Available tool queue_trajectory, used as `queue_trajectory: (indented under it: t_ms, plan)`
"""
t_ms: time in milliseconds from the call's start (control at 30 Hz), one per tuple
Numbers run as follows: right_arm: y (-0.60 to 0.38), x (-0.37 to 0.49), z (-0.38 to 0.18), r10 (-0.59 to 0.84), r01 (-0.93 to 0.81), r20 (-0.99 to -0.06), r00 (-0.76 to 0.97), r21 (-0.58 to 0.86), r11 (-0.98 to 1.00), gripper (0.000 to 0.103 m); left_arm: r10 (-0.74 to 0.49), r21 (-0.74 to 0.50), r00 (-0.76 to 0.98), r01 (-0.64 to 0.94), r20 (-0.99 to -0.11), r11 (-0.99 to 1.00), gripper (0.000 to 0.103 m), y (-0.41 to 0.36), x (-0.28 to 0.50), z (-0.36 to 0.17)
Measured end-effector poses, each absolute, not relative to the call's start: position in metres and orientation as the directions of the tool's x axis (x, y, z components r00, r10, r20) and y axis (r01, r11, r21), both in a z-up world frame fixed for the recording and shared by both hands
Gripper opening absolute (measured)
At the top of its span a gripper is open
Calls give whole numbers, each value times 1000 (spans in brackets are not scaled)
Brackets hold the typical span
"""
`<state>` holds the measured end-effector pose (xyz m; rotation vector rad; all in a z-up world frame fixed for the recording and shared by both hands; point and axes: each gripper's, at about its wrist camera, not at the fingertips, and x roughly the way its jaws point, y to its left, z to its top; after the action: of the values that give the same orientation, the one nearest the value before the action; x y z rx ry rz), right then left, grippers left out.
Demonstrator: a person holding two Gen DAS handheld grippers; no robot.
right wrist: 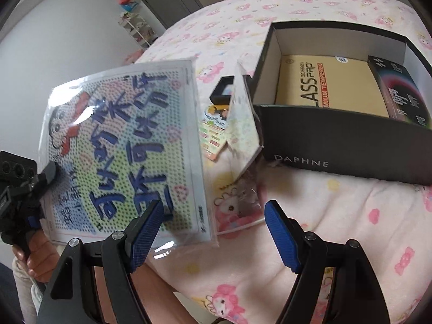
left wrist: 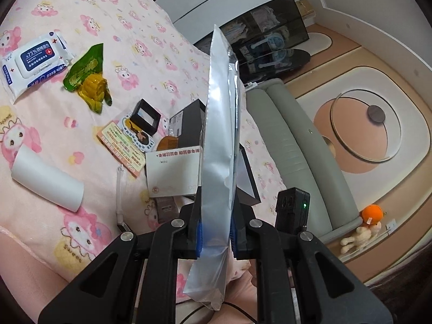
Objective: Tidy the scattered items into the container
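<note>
Glossy plastic sleeve (left wrist: 220, 145) with a colourful bead-art print, seen flat in the right wrist view (right wrist: 121, 145), stands edge-on between the blue pads of the left hand-held gripper (left wrist: 216, 236), which is closed on its lower part. The right hand-held gripper (right wrist: 213, 232) hangs empty, jaws spread wide, with the sleeve to its left and the black shoebox (right wrist: 345, 137), lettered DAPHNE, ahead and to its right on the pink printed bed cover (right wrist: 337, 216). Inside the open box lie a tan glass-protector pack (right wrist: 324, 86) and a dark carton (right wrist: 402, 91), leaving free room along the near wall. Ahead and to the left of the left hand-held gripper lie the remaining scattered items: a wet-wipes pack (left wrist: 35, 62), a green wrapped snack (left wrist: 89, 78), a white paper roll (left wrist: 46, 181), a small black frame box (left wrist: 143, 116) and printed cards (left wrist: 127, 145). The step in hand appears to be carrying the sleeve to the box. To do it well, the sleeve should probably be tilted towards flat before release, lowered over the packs already inside, and let go only once its far corners clear the box rim; being thin and limp, it could catch on the wall or slide off.
</note>
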<state>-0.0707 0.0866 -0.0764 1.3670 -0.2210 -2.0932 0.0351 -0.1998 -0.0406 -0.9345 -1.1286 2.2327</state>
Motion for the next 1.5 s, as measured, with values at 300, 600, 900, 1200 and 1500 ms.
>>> queue_trajectory:
  t_ms: [300, 600, 900, 1200, 1500]
  plan:
    - [111, -79, -68, -618, 433, -734, -281, 478, -765, 77, 717, -832, -606, -156, -346, -533, 15, -174, 33, -34]
    - [163, -86, -39, -624, 408, -697, -355, 485, -774, 77, 798, -865, -526, -209, -294, -457, 15, -118, -17, -27]
    - [234, -106, -35, -581, 264, -692, -427, 519, -813, 77, 848, -860, -431, -255, -309, -443, 18, -46, -88, -22]
    - [252, -164, -20, -513, 229, -725, -460, 462, -857, 77, 810, -857, -450, -164, -375, -488, 14, -16, -165, -33]
    - [259, -207, -38, -374, 136, -814, -443, 351, -926, 77, 753, -832, -426, 0, -502, -555, 20, -18, -205, -68]
